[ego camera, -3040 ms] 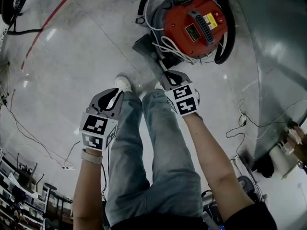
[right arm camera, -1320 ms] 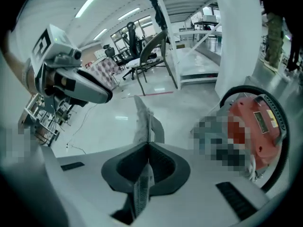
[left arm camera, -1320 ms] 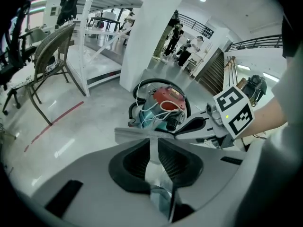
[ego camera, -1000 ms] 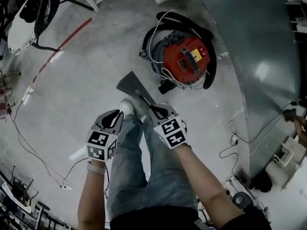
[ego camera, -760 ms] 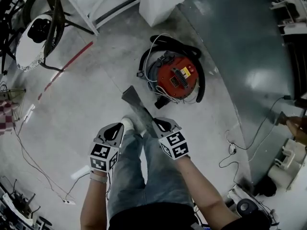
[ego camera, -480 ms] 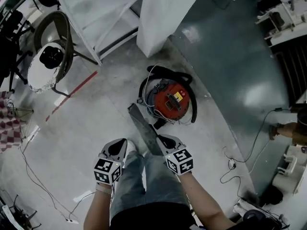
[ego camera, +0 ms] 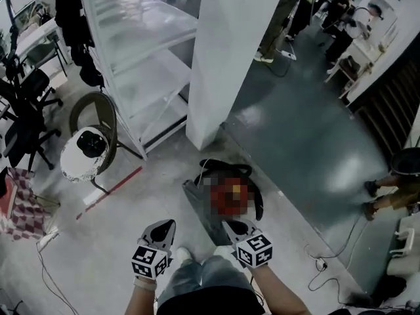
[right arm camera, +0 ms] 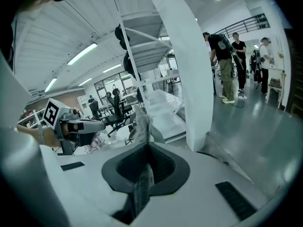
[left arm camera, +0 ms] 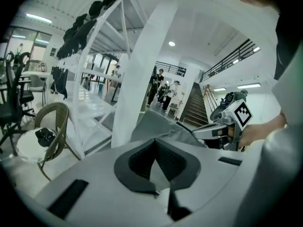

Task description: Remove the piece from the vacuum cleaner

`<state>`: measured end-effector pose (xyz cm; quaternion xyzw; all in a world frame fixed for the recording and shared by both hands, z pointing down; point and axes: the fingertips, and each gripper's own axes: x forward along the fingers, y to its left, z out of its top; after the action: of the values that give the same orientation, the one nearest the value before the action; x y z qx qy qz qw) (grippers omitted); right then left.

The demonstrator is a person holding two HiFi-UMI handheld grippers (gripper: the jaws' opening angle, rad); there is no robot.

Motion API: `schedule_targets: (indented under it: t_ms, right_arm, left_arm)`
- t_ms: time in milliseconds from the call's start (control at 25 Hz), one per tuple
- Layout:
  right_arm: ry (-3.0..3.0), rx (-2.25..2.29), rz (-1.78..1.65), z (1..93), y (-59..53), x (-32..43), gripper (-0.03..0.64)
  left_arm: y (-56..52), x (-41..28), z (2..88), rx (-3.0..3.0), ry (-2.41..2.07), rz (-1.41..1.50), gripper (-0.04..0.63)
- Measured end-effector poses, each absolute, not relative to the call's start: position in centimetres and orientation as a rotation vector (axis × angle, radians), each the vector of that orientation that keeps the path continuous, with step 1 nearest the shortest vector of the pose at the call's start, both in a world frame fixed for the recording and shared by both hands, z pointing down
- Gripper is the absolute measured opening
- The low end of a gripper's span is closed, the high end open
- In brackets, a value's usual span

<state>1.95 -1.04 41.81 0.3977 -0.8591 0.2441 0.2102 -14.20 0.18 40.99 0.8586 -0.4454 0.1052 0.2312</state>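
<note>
The right tool (right arm camera: 147, 145) is clamped shut on the piece (right arm camera: 142, 126), a thin flat grey part seen edge-on between the jaws and rising out past their tips. The left tool (left arm camera: 155, 141) is closed with nothing between its jaws, and hangs just beside the right one at about the same height, above the person's jeans (ego camera: 197, 281).

In the head view the piece runs from the right tool's tips forward and to the left, widening toward its far end. That long axis points away from the body and slightly across toward the left tool. Only the near, narrow end is gripped, and the broad end hangs free.

Below and ahead, the vacuum cleaner (ego camera: 254, 195) stands on the floor (ego camera: 131, 209), just right of the piece's line. The two overlap in the head view. With the person upright and the tools held at waist level, the piece looks clear of the machine, and nothing visible joins them. By that reading the removal is as good as done. Any coming move turns on the right hand alone, carrying the long flat part away from the vacuum or setting it down. The free left tool is the nearer one to steady the wide end.

Further off stand a white pillar (ego camera: 230, 58), a white shelf rack (ego camera: 144, 77) and a chair (ego camera: 92, 143), with people (ego camera: 341, 18) at the far end of the hall.
</note>
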Motion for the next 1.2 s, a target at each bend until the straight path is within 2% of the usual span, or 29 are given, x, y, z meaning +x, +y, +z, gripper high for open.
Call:
schedule_targets:
  t_ms: [480, 880, 1200]
  right_arm:
    - [-2.547, 1.223, 0.523, 27.9, -1.6, 2.8, 0.032]
    - [-2.682, 1.324, 0.401, 20.3, -1.7, 3.4, 0.032]
    - [-2.736, 1.341, 0.352, 18.1, -1.7, 3.0, 0.032]
  left_arm:
    - [-0.7, -15.1, 27.5, 2.557, -1.373, 0.176, 0.02]
    - [-1.4, -15.1, 21.2, 2.666, -1.44, 0.056, 0.02]
    - [-1.8, -14.6, 18.9, 2.721, -1.448, 0.012, 0.021]
